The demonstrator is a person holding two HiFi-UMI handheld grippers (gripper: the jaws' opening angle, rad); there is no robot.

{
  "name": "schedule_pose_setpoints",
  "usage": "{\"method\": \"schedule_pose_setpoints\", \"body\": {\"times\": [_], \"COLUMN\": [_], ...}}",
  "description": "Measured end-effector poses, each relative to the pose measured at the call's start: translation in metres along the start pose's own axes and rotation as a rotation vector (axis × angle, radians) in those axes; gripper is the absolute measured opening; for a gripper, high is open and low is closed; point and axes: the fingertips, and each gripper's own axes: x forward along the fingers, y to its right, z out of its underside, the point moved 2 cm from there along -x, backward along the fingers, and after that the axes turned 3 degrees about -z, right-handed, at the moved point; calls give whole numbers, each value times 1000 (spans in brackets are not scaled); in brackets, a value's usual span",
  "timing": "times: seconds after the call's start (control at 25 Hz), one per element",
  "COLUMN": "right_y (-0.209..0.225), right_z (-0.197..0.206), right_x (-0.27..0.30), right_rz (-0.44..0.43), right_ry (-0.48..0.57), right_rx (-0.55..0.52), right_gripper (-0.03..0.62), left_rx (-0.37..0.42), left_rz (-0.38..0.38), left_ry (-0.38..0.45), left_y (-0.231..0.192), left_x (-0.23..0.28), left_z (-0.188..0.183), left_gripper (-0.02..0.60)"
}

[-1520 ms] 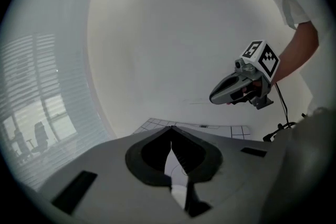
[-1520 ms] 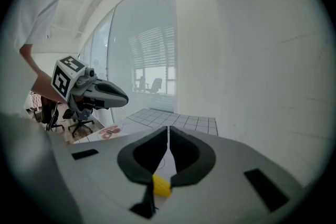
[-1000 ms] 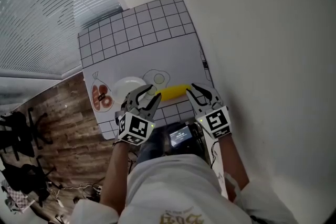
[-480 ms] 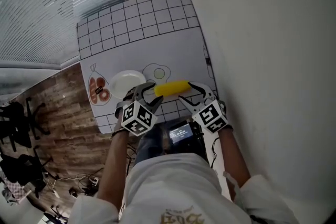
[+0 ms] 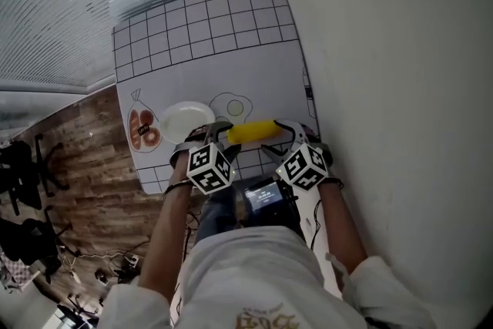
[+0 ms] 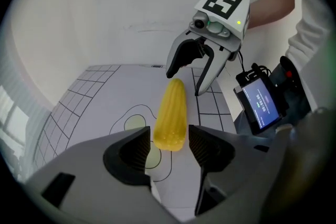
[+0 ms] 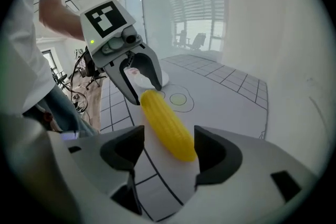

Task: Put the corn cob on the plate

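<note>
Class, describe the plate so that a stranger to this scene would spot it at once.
Find the white mat with black grid lines. Near the person's edge, left of the yellow corn cob, sits the plate: round and plain white, while the fried egg and bag flanking it are only printed pictures.

In the head view, the left gripper and right gripper cover both ends of the corn cob; their jaws have just been opening with the cob between them, and their pads cannot be made out there. The left gripper also hides the near rim of the plate. Text on the screen is too small to read.
</note>
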Motion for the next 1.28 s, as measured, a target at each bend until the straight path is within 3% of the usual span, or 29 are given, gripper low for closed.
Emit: {"method": "schedule_pose_setpoints", "body": {"times": [0.72,1.28], "right_y": [9,15], "right_z": [22,23], "right_x": [34,35], "right_rz": [-94,-113], "right_ry": [-180,-144], "right_rx": [-133,-118], "right_gripper": [305,285], "left_rx": [-19,-4], "left_rz": [80,119], "left_ry": [-84,-144], "left_y": [2,2], "left_x": [20,33], "left_z": [2,2], "left_gripper": [225,255]}}
